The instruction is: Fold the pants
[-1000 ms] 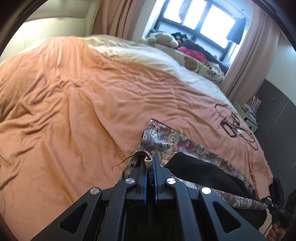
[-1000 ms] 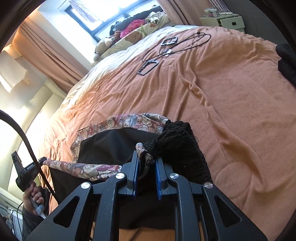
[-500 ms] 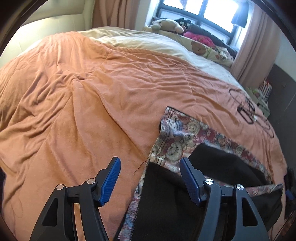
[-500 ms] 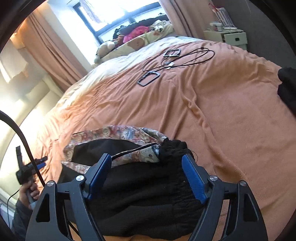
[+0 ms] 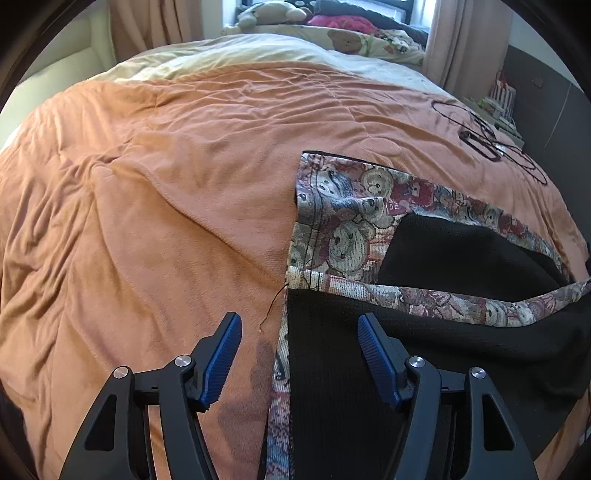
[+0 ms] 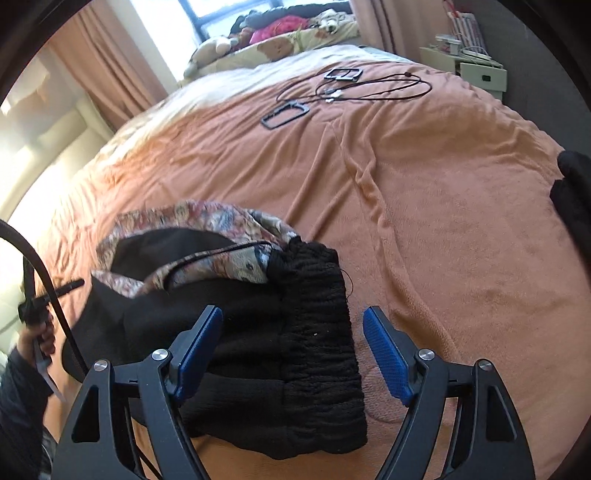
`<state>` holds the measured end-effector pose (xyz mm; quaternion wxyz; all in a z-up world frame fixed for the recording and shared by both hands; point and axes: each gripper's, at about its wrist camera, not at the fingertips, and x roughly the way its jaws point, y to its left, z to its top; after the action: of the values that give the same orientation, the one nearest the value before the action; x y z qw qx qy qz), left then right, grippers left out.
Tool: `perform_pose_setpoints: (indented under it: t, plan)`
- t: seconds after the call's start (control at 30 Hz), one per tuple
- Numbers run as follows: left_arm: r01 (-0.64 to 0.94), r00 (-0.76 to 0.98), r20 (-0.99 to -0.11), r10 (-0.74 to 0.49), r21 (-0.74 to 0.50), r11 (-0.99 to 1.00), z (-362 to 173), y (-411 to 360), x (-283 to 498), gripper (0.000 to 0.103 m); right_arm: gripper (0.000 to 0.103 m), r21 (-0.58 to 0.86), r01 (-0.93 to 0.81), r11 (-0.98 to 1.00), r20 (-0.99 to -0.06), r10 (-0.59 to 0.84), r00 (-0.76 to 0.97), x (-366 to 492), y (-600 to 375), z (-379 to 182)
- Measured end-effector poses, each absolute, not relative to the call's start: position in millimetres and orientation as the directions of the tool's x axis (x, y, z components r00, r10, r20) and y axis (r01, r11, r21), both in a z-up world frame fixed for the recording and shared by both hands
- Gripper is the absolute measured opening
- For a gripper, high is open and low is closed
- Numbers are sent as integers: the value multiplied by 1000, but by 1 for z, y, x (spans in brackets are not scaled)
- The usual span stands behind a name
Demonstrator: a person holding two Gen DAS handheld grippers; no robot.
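The pants are black with a teddy-bear print lining and lie folded on the orange blanket. In the left wrist view their leg end spreads at the lower right, printed cuff turned back. My left gripper hovers open over the pants' left edge, nothing between its pads. In the right wrist view the pants show their black elastic waistband nearest me. My right gripper is open above the waistband, not touching it.
Black cables and small black frames lie on the far side of the blanket. Pillows and soft toys line the window. A dark garment sits at the right edge. A person's hand holds the other gripper at left.
Both grippers were shut on the pants a second ago; both have opened and let go. The pants now lie flat on the blanket. The left gripper has dropped lower and rolled.
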<state>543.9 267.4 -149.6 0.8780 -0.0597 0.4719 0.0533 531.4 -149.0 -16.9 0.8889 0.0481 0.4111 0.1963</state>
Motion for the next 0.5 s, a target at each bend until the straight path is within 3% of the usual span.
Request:
perform_pose_setpoints:
  t: [0.17, 0.33, 0.5]
  plan:
    - [-116, 542, -840, -7, -83, 990, -158, 265, 555, 43, 77, 212, -328, 920, -731, 372, 572, 543, -140, -20]
    - [-90, 524, -852, -11, -68, 994, -169, 262, 563, 40, 57, 200, -336, 920, -735, 368, 570, 547, -138, -24]
    - [-68, 518, -855, -9, -51, 996, -172, 258, 568, 40, 56, 197, -343, 918, -746, 368, 555, 549, -135, -30]
